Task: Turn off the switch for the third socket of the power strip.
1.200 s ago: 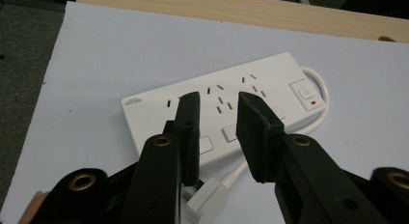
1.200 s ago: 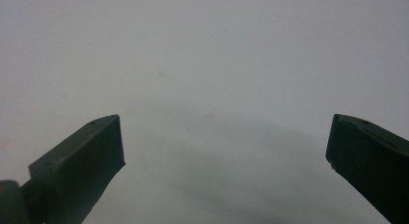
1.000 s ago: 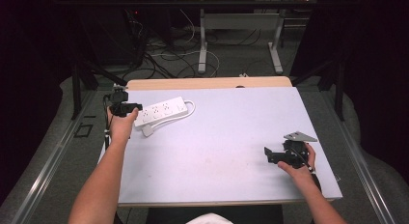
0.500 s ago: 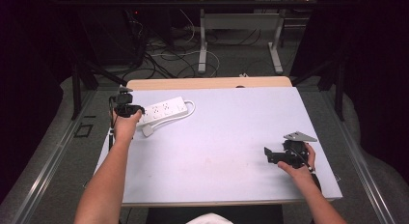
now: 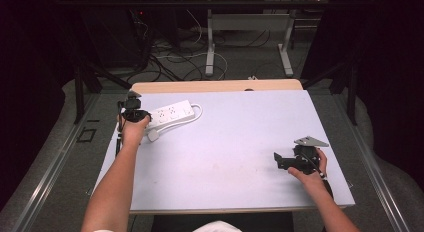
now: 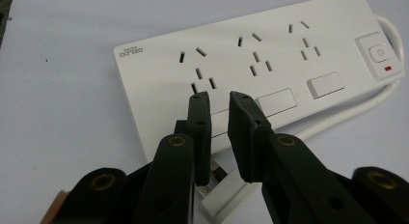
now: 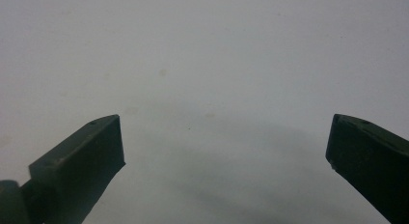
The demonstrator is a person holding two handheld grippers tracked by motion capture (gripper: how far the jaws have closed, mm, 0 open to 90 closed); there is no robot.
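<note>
Your left gripper (image 6: 219, 101) jaws, just closing, nearly shut over the power strip (image 6: 270, 64) by the worktop's (image 5: 240, 142) far-left corner, gripping nothing; right gripper (image 7: 224, 151) jaws wide open, empty.

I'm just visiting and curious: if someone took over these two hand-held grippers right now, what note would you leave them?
Left gripper: jaws have just been closing, with a narrow gap left and nothing between them. Tips are poised over the end socket of the white power strip, with a white plug lying beneath.
Right gripper: wide open, empty, low over the bare table.
Done: nothing grasped or plugged in yet.
Left: probably take hold of the plug or strip.
</note>
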